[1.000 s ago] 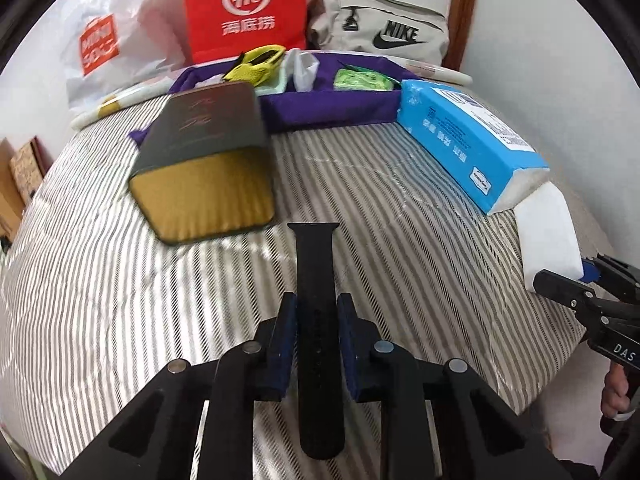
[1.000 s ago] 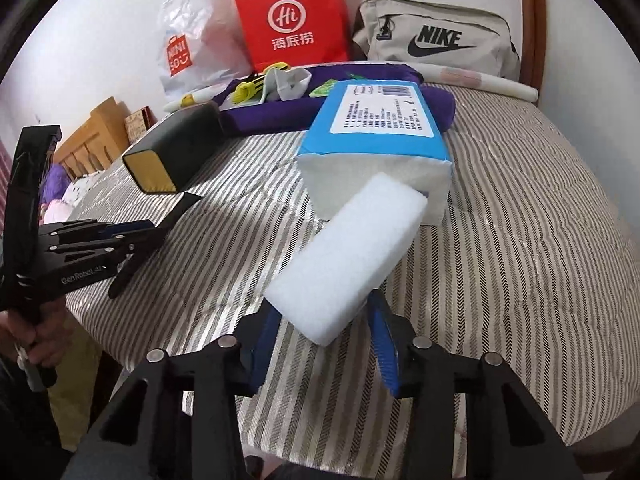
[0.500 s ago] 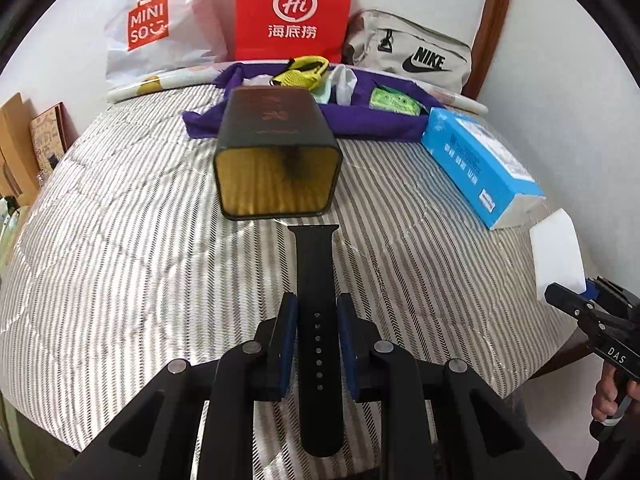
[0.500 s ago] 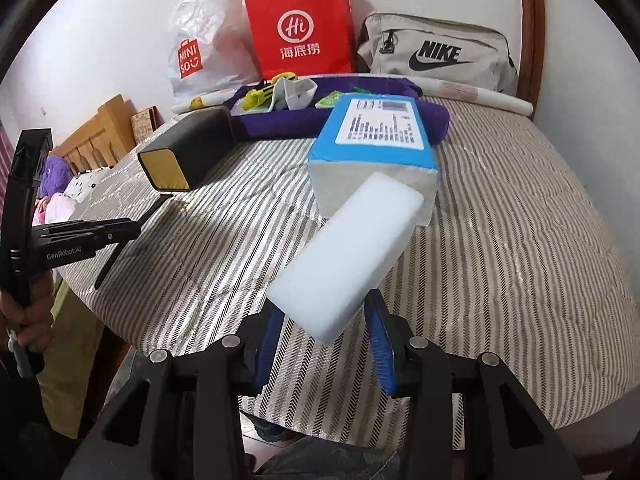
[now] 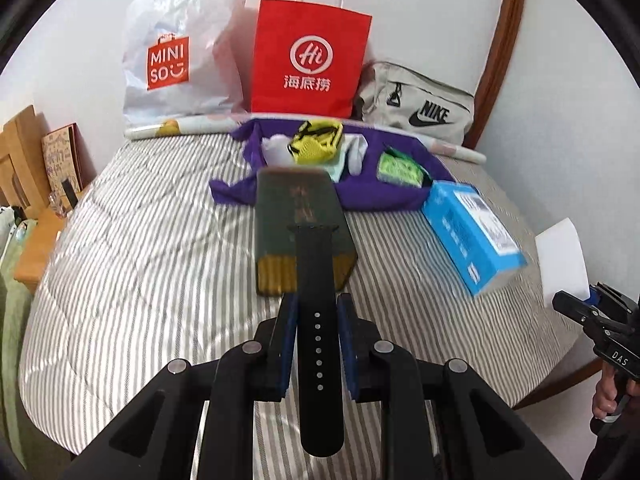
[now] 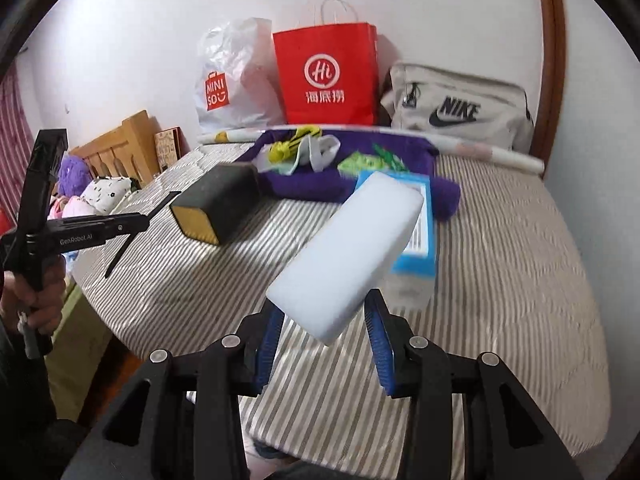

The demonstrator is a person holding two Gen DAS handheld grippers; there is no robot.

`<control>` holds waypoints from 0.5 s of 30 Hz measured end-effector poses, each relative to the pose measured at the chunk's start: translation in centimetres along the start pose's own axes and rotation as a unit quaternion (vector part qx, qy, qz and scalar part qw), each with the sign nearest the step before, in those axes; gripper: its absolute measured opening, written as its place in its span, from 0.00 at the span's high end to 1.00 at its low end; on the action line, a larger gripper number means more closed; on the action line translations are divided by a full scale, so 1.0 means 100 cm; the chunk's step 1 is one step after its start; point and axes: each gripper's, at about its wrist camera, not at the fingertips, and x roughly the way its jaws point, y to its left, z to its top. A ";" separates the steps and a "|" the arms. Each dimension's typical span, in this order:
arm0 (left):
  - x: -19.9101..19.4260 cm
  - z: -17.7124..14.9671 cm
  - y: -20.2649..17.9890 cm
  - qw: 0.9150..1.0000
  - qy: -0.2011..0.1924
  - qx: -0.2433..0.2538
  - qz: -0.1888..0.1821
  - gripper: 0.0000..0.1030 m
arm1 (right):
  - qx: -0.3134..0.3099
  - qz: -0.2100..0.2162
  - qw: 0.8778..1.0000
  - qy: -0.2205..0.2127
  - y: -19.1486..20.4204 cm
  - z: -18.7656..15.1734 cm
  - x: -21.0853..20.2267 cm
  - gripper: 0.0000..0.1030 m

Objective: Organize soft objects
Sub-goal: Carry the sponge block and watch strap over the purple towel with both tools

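My left gripper point(image 5: 316, 312) is shut on a black watch strap point(image 5: 316, 320) and holds it above the striped bed, pointing at a dark box with a gold end point(image 5: 300, 220). My right gripper point(image 6: 324, 320) is shut on a white foam block point(image 6: 348, 248), raised above the bed's near edge. The block also shows in the left wrist view point(image 5: 562, 256). A purple cloth point(image 5: 376, 192) at the back holds a yellow item point(image 5: 316, 144), a white piece and a green packet point(image 5: 398, 168).
A blue tissue box point(image 5: 472, 232) lies right of the dark box. A Miniso bag point(image 5: 176, 56), a red paper bag point(image 5: 310, 60) and a Nike bag point(image 5: 420, 104) stand along the wall. A wooden bedside unit point(image 5: 36, 216) is on the left.
Both grippers have lifted and pulled back from the bed with their loads. The left one now looks over the dark box from higher up, the strap overlapping it.
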 end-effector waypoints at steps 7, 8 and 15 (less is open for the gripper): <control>0.004 0.035 0.003 1.000 -0.013 -0.005 0.002 0.81 | -0.020 0.000 1.000 -0.016 -0.006 0.041 0.014 0.60; 0.005 0.041 0.003 1.000 -0.014 -0.005 0.004 0.81 | -0.022 0.001 1.000 -0.018 -0.007 0.048 0.017 0.60; 0.017 0.073 0.001 1.000 -0.013 -0.020 0.002 0.81 | -0.036 0.008 0.999 -0.027 -0.012 0.081 0.034 0.60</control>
